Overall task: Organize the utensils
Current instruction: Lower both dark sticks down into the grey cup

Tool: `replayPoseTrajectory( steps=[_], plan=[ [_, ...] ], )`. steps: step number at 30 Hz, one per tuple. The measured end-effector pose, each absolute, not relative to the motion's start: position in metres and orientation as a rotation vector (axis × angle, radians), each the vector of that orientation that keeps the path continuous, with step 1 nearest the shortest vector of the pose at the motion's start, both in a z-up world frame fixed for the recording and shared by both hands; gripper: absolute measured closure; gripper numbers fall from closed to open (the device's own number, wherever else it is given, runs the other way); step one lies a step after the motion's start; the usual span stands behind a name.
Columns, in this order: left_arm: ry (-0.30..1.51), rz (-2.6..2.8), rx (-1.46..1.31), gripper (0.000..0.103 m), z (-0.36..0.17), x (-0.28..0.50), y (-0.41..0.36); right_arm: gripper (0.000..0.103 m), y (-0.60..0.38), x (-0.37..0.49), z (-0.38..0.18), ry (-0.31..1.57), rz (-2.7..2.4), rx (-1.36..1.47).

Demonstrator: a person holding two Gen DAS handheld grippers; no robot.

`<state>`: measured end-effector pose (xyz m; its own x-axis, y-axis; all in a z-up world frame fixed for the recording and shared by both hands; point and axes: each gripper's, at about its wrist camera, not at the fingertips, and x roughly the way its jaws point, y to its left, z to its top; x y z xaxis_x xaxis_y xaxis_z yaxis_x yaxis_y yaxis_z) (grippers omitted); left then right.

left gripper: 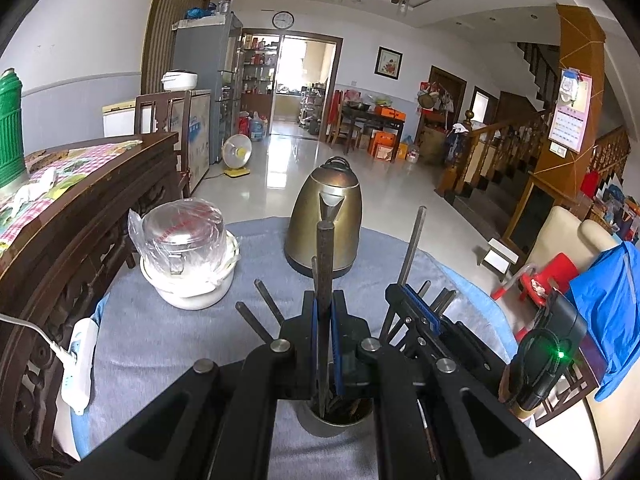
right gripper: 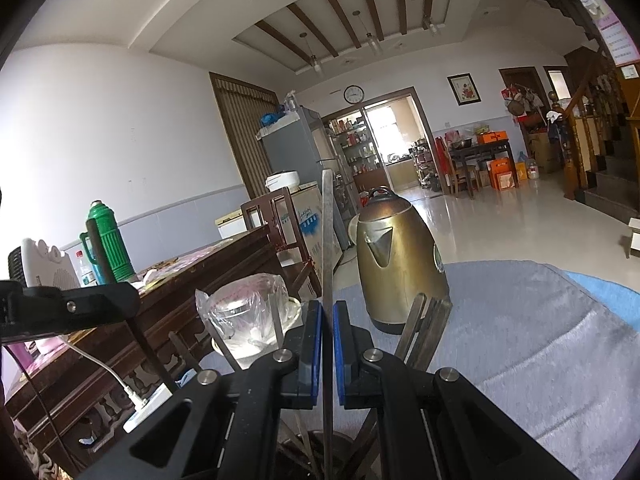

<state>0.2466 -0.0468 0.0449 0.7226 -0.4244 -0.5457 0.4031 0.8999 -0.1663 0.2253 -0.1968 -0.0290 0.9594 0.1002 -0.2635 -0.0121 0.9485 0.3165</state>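
Note:
A metal cup [left gripper: 320, 426] stands on the grey-clothed round table [left gripper: 160, 332], directly under both grippers, with several utensil handles [left gripper: 266, 300] fanning out of it. My left gripper [left gripper: 326, 300] is shut on a dark flat utensil [left gripper: 325, 248] that stands upright in the cup. To its right, my right gripper [left gripper: 408, 292] is shut on a thin grey metal utensil [left gripper: 416, 240]. In the right wrist view the right gripper [right gripper: 327, 306] clamps that metal utensil [right gripper: 327, 240] above the cup [right gripper: 340, 434]. The left gripper [right gripper: 128, 296] holds the dark utensil [right gripper: 98, 252] at far left.
A brass-coloured kettle [left gripper: 324, 224] stands just beyond the cup. A white pot with a plastic-wrapped lid [left gripper: 188, 256] sits to the left. A white power strip [left gripper: 78, 364] lies at the table's left edge, beside a dark wooden table [left gripper: 80, 208] with a green thermos [right gripper: 106, 240].

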Motion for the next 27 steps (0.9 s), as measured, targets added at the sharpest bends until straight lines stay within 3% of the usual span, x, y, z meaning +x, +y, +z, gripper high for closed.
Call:
replayPoseTrajectory(
  steps=[27],
  plan=[
    [0.709,-0.45,-0.065,0.097,0.021,0.248,-0.039,0.096,-0.193,0.21,-0.036,0.337,0.085,0.314]
  ],
)
